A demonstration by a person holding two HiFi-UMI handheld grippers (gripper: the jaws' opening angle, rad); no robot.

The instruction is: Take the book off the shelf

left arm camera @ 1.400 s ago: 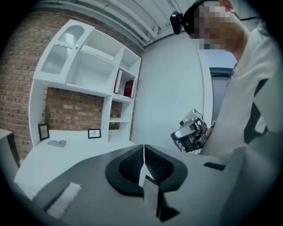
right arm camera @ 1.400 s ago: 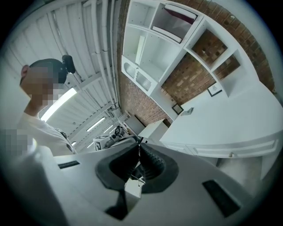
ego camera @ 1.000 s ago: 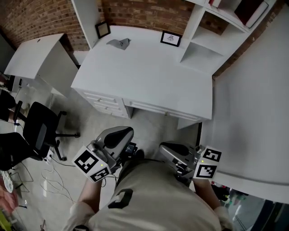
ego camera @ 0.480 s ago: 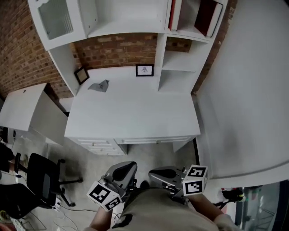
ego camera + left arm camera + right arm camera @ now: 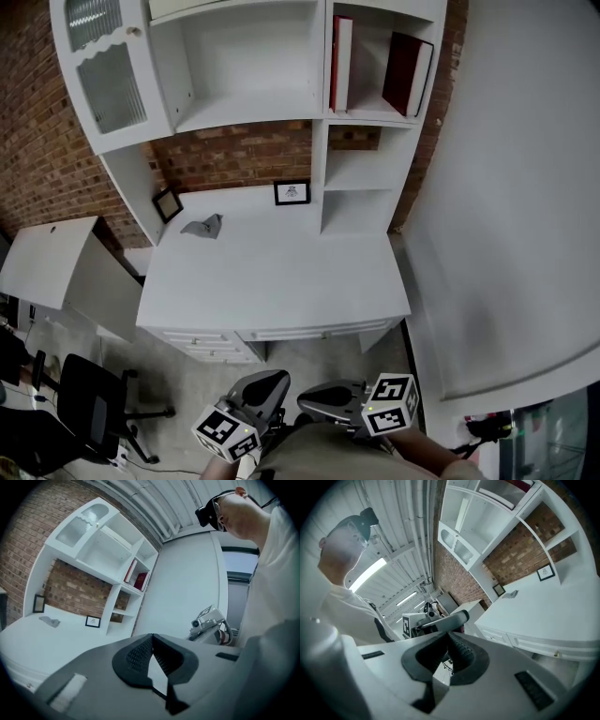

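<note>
A: What stands on the white desk (image 5: 281,281)?
B: A small framed picture (image 5: 292,192) upright against the brick wall (image 5: 234,155); a dark frame (image 5: 168,203) leaning at far left; a crumpled grey object (image 5: 203,226) near it.
A: And lower left?
B: A black office chair (image 5: 89,412).

Holds the left gripper (image 5: 151,637) close in front of the torso (image 5: 319,457), aimed about level, jaws closed tip to tip on nothing; holds the right gripper (image 5: 449,635) just right of that claw, likewise level, jaws together, empty.
</note>
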